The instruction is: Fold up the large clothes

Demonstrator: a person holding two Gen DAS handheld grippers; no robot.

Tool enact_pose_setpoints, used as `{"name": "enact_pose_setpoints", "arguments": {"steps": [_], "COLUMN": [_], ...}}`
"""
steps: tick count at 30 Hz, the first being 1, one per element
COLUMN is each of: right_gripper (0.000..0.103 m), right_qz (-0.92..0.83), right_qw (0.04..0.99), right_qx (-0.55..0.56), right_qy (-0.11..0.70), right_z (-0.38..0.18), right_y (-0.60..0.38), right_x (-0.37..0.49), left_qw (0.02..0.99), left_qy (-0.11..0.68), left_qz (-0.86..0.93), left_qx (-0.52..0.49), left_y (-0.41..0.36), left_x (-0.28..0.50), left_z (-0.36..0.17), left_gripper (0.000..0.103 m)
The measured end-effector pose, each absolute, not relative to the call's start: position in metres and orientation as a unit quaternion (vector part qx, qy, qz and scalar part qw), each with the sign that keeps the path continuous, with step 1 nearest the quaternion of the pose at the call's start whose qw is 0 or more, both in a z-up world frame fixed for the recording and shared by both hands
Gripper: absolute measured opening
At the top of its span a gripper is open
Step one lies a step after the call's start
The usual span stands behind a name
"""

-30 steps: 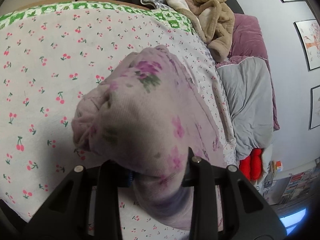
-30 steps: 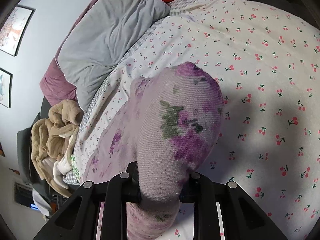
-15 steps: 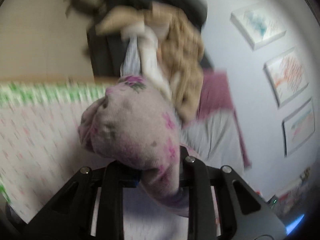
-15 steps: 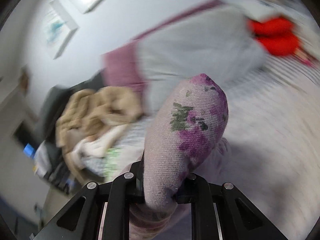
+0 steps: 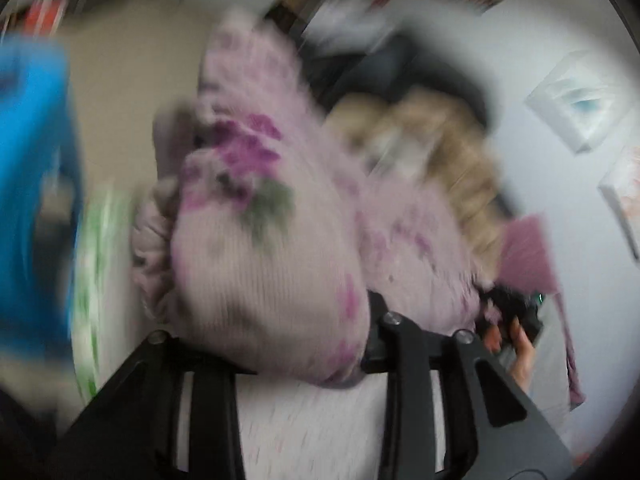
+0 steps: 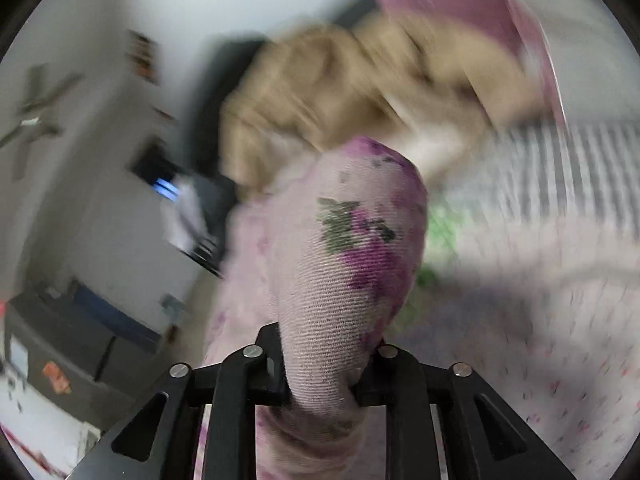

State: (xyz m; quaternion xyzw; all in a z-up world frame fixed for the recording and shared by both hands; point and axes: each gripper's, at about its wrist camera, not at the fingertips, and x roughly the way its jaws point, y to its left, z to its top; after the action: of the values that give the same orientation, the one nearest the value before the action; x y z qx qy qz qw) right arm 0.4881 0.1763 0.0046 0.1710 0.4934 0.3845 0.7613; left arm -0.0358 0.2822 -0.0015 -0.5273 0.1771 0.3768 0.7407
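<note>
Left wrist view showed the left claw [image 5: 280, 348] pinched tight on a bunched end of the pink flowery garment [image 5: 260, 240]; the right claw [image 6: 320, 380] pinched another end. It hung in the air over the cherry-print bed [image 6: 540, 320]. No fold looked done yet. Too blurry to tell its long way.

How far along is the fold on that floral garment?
Early. Done: both grippers hold the pale pink floral knit garment, the left gripper and right gripper each clamped on a bunch. In hand: it is lifted off the cherry-print bedsheet. Left: laying flat and every fold; no fold shows yet.
</note>
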Motion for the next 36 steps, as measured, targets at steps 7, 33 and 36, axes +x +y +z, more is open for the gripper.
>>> {"name": "enact_pose_setpoints", "arguments": {"steps": [7, 33, 36], "right_gripper": [0.046, 0.085, 0.086], "right_qz": [0.318, 0.438, 0.444], "right_qw": [0.758, 0.824, 0.822], "right_qx": [0.163, -0.149, -0.158], "right_qy": [0.546, 0.326, 0.319], "right_z": [-0.129, 0.028, 0.038], "right_y": [0.173, 0.047, 0.027], "right_x": [0.515, 0.206, 0.175], "left_qw": [0.629, 0.766, 0.788], "left_qy": [0.329, 0.425, 0.412], "left_qz": [0.328, 0.37, 0.368], "left_qx": [-0.623, -0.311, -0.273], "left_y": [0.298, 0.2, 0.18], "left_x": [-0.018, -0.031, -0.042], "left_z": [-0.084, 0.005, 0.019], "left_gripper": [0.049, 0.089, 0.092]}}
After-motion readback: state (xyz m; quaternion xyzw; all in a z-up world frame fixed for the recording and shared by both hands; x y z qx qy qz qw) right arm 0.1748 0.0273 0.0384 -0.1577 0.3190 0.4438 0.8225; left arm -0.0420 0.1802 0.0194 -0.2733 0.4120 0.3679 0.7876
